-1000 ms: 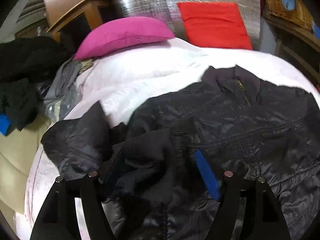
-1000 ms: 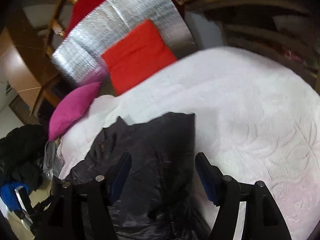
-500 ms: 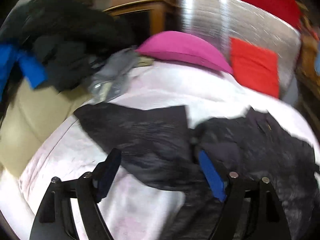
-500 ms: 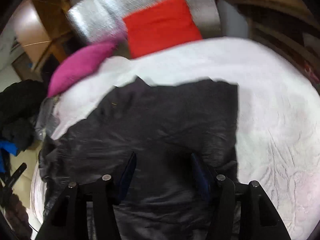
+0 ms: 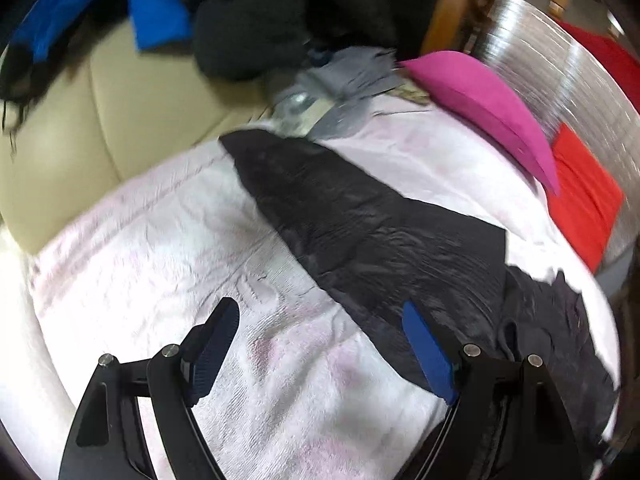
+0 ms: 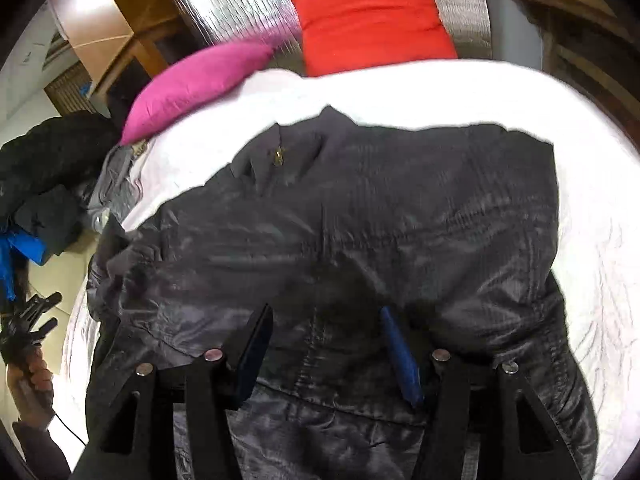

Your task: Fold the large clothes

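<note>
Both your left gripper (image 5: 320, 344) and right gripper (image 6: 326, 346) hang wide apart, gripping nothing, over the shiny black nylon jacket (image 6: 360, 220) spread on the pale pink fleece blanket (image 5: 168, 248), so pinch that outstretched sleeve (image 5: 340, 200) near its cuff and fold it in flat.

Black linkage frames with silver screws and blue pads are seen on left gripper (image 5: 320, 344) and right gripper (image 6: 326, 348).

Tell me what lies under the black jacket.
The black jacket lies spread on a pale pink blanket, which shows around its edges and beside its sleeve. Anything directly beneath the jacket is covered.
</note>
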Demonstrator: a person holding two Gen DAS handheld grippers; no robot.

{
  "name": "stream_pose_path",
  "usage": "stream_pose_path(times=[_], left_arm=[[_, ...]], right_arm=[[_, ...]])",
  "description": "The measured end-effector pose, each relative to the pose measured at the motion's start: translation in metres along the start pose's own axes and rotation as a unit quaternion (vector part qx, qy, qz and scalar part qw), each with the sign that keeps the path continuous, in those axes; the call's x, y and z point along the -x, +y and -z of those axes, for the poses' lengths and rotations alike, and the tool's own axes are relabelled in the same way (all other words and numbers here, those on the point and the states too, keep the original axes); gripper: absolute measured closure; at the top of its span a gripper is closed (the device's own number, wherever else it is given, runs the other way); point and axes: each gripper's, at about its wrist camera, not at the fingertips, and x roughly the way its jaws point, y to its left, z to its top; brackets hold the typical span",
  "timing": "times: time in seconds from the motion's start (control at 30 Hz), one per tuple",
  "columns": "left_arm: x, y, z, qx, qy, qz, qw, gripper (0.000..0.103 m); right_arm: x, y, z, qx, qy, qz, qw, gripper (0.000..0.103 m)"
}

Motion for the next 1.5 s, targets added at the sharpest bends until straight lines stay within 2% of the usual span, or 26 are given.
stream_pose_path(times=[0.13,0.23,0.33,0.37,0.4,0.43,0.47,0.53,0.6,0.67,0.8,0.9,1.0,1.03,1.1,1.23,1.3,1.37,1.43,1.47,1.5], left_arm=[[-0.034,0.014,-0.010,0.052,0.031,0.011,0.9981,0.019],[-0.061,0.022,-0.016,0.095,0.055,0.039,0.9931,0.019],[-0.076,0.024,-0.020,0.130,0.063,0.067,0.9872,0.021],[-0.081,0.023,-0.021,0.138,0.064,0.074,0.9856,0.026],[-0.083,0.023,-0.022,0.140,0.066,0.079,0.9847,0.040],[-0.089,0.021,-0.023,0.142,0.070,0.088,0.9835,0.048],[-0.096,0.018,-0.023,0.142,0.081,0.095,0.9820,0.062],[-0.102,0.014,-0.022,0.139,0.084,0.087,0.9828,0.070],[-0.103,0.009,-0.023,0.131,0.076,0.077,0.9855,0.091],[-0.095,0.004,-0.027,0.125,0.053,0.079,0.9876,0.096],[-0.054,-0.025,-0.034,0.069,-0.007,0.066,0.9954,0.099],[-0.009,-0.066,-0.029,0.000,-0.053,0.083,0.9952,0.099],[0.031,-0.111,-0.009,-0.075,-0.087,0.108,0.9875,0.099],[0.045,-0.134,0.006,-0.109,-0.093,0.132,0.9808,0.099],[0.060,-0.166,0.029,-0.156,-0.094,0.157,0.9706,0.099],[0.063,-0.235,0.111,-0.269,-0.057,0.183,0.9438,0.099],[0.048,-0.254,0.141,-0.304,-0.033,0.165,0.9378,0.098],[0.025,-0.265,0.174,-0.334,0.013,0.133,0.9329,0.097],[0.011,-0.263,0.188,-0.347,0.047,0.118,0.9293,0.087],[0.010,-0.258,0.192,-0.347,0.069,0.125,0.9271,0.078],[0.014,-0.253,0.192,-0.342,0.073,0.134,0.9273,0.066]], right_arm=[[-0.010,-0.001,0.003,-0.011,0.017,0.004,1.000,0.043],[-0.014,-0.007,0.006,-0.018,0.027,0.004,0.999,0.043],[-0.015,-0.007,0.007,-0.018,0.027,0.003,0.999,0.043],[-0.014,-0.008,0.008,-0.018,0.027,0.002,0.999,0.043],[-0.016,-0.007,0.008,-0.017,0.028,0.002,0.999,0.043],[-0.015,-0.008,0.009,-0.016,0.029,0.002,0.999,0.043],[-0.015,-0.008,0.009,-0.014,0.030,0.002,0.999,0.043],[-0.013,-0.010,0.010,-0.011,0.031,0.002,0.999,0.043],[-0.014,-0.009,0.010,-0.009,0.031,0.000,0.999,0.043],[-0.014,-0.009,0.010,-0.007,0.031,-0.002,0.999,0.043],[-0.013,-0.010,0.010,-0.008,0.031,-0.005,0.999,0.043],[-0.011,-0.012,0.009,-0.016,0.032,-0.007,0.999,0.043],[-0.007,-0.016,0.008,-0.032,0.030,-0.014,0.999,0.043],[-0.006,-0.018,0.008,-0.037,0.029,-0.015,0.999,0.043],[-0.002,-0.023,0.007,-0.052,0.026,-0.019,0.998,0.043],[0.003,-0.033,0.007,-0.073,0.022,-0.028,0.997,0.043],[0.005,-0.035,0.007,-0.076,0.021,-0.029,0.996,0.043],[0.007,-0.037,0.008,-0.077,0.020,-0.030,0.996,0.043],[0.009,-0.039,0.009,-0.079,0.020,-0.034,0.996,0.043],[0.010,-0.039,0.009,-0.079,0.019,-0.035,0.996,0.043],[0.012,-0.040,0.010,-0.078,0.019,-0.036,0.996,0.043]])
